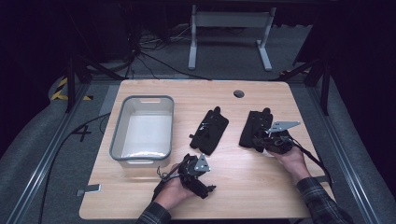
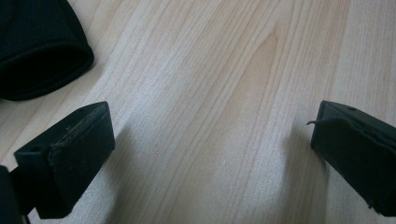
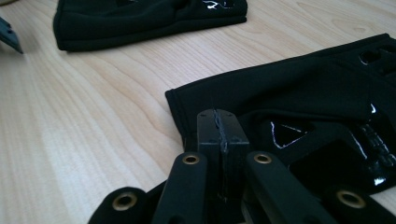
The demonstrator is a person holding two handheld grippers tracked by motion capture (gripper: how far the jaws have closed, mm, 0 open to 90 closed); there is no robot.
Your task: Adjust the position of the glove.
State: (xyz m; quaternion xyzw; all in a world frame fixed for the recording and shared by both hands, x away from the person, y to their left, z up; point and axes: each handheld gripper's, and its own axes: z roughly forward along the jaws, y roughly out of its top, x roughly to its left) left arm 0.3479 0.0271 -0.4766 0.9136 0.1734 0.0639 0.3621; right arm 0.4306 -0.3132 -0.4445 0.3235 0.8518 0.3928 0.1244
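Nearest us, our left gripper (image 1: pixel 198 173) hung over bare wood, its jaws spread wide with nothing between them. Farther out, our right gripper (image 1: pixel 275 140) had its jaws pressed together at the cuff edge of the right glove (image 1: pixel 254 129); whether fabric was caught we could not tell. The other glove (image 1: pixel 210 130) lay untouched mid-table. Beyond, the grey bin (image 1: pixel 116 133) stood empty, so we judged the packing barely begun.

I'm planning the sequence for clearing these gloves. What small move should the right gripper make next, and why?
Probably lift a little. The right gripper looks shut at the edge of the right glove, the bin stands far left, and the left gripper is open over bare table.
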